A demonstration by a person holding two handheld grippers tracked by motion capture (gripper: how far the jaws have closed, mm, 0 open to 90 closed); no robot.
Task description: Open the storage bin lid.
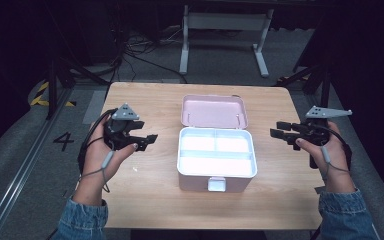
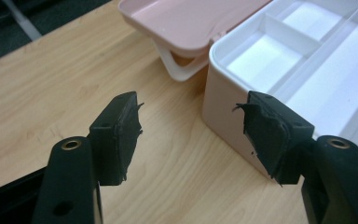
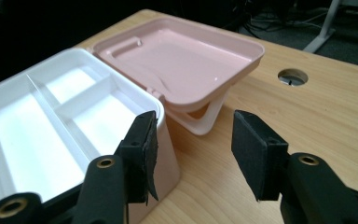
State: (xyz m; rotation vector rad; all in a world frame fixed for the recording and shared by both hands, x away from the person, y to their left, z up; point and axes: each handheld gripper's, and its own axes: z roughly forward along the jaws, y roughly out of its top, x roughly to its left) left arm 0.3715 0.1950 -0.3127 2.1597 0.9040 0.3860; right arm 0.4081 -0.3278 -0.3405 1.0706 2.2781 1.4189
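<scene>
Two spread grippers, one open box (image 1: 216, 172)

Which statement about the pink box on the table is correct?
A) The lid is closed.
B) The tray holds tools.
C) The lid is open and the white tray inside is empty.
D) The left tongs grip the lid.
C: the pink box has its lid folded back, and the white tray has bare compartments.

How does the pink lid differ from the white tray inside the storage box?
The glossy pink plastic lid is one undivided shallow panel, swung open behind the box; the white plastic tray is split into three compartments and sits in the box body. Both are empty, rounded rectangles.
</scene>
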